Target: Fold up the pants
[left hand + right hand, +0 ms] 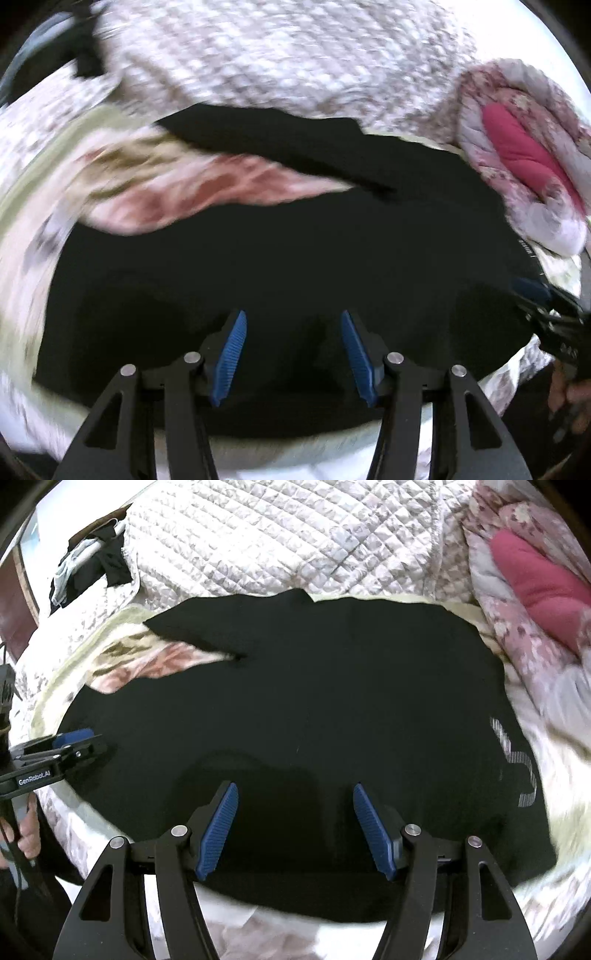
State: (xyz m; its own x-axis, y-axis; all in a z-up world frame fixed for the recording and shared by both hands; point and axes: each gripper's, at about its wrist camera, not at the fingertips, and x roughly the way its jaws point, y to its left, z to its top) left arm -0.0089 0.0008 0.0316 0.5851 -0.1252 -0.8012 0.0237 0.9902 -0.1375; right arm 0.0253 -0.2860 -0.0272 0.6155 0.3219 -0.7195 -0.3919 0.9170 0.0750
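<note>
1. Left gripper (pixel 293 321): jaws apart, nothing between them, hovering over the near edge of the pants (pixel 288 258). Blue ribbed pads on black linkage arms.
2. Right gripper (pixel 295 794): jaws also apart, empty, over the same near edge of the pants, to the right of the left gripper's spot. Same blue ribbed pads.
3. Pants lie spread flat on the bed (pixel 258 539), legs apart in a V with a wedge of floral sheet (pixel 155 661) showing between them. Judgement: laid out and roughly smoothed, no fold visible yet; leg-over-leg fold and the lengthwise folds all remain.
4. Pants material: black, matte, soft knit look, few wrinkles; a grey printed logo (pixel 517 764) near their right edge.
5. Beyond the pants' far edge: white diamond-quilted bedspread, puffy stitching.
6. Right of the pants: rolled floral quilt (pixel 517 602) with pink lining, bulky and rounded, touching or just beside the pants' edge; can't tell which.
7. Left wrist view is motion-blurred; detail there is unreliable.
</note>
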